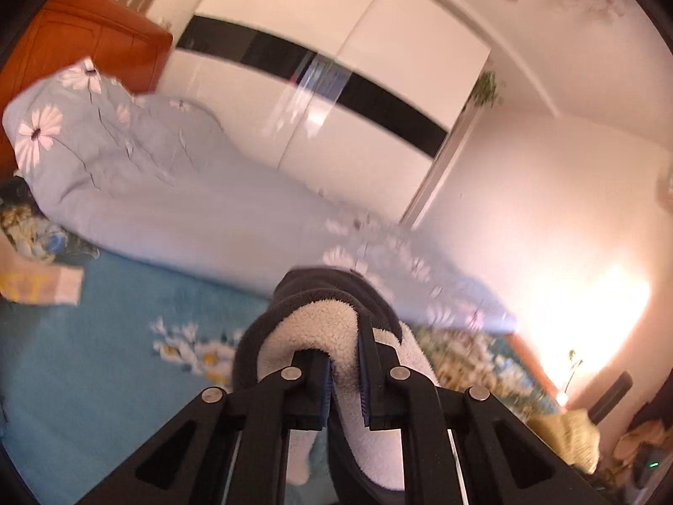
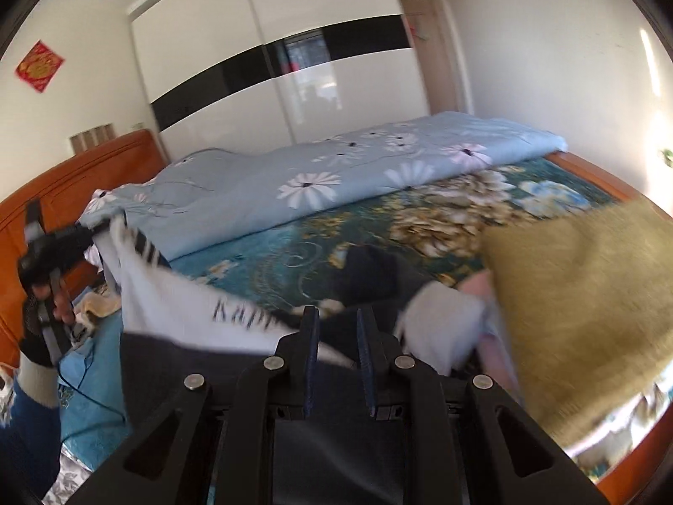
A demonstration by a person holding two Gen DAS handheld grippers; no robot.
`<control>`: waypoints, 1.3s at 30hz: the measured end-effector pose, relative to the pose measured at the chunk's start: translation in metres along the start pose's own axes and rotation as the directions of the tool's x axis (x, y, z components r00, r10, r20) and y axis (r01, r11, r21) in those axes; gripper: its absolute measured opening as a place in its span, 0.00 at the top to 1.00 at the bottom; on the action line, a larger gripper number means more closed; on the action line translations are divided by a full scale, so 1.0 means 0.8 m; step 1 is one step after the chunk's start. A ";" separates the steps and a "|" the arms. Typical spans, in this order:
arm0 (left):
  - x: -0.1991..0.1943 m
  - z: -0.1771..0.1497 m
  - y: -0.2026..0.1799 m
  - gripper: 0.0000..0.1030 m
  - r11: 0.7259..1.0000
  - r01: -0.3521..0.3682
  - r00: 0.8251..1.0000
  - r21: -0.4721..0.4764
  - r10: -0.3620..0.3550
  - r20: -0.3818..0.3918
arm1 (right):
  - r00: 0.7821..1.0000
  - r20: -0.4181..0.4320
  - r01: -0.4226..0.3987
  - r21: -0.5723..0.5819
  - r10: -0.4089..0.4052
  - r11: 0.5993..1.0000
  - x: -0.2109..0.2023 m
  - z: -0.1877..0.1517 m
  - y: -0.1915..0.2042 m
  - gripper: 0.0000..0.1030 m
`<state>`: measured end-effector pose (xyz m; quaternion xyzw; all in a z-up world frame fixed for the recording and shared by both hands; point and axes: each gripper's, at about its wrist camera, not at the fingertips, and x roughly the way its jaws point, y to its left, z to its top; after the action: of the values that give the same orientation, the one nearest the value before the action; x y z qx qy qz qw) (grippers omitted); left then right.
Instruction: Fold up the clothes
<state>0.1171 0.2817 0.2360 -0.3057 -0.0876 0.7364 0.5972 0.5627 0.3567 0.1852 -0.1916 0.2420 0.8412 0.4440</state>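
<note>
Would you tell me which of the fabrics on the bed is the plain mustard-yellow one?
It is the mustard-yellow cloth at the right of the right wrist view; the light blue quilt and the teal bedspread both carry flower prints.

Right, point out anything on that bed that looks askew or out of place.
The blue floral duvet is bunched into a long ridge along the bed's far side rather than spread flat, leaving the teal floral sheet bare. A mustard-yellow cloth lies loose on the near corner. Nothing looks spilled or damaged.
</note>
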 end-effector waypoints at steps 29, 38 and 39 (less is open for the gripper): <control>-0.147 -0.098 0.250 0.88 0.857 -0.494 0.869 -0.147 0.485 -0.098 | 0.913 -0.407 0.085 0.212 0.009 0.974 0.293 0.018 -0.082 0.53; -0.173 -0.127 0.255 0.82 0.866 -0.468 0.881 -0.174 0.441 -0.174 | 0.950 -0.312 0.050 0.114 -0.012 0.992 0.243 0.063 -0.059 0.92; -0.176 -0.129 0.254 0.81 0.869 -0.466 0.880 -0.163 0.437 -0.185 | 0.958 -0.284 0.065 0.106 -0.033 0.992 0.232 0.072 -0.062 0.93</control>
<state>0.0206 0.0706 0.1020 -0.4284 -0.0455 0.8193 0.3783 0.4993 0.5355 0.1208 -0.2898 0.3457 0.7788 0.4358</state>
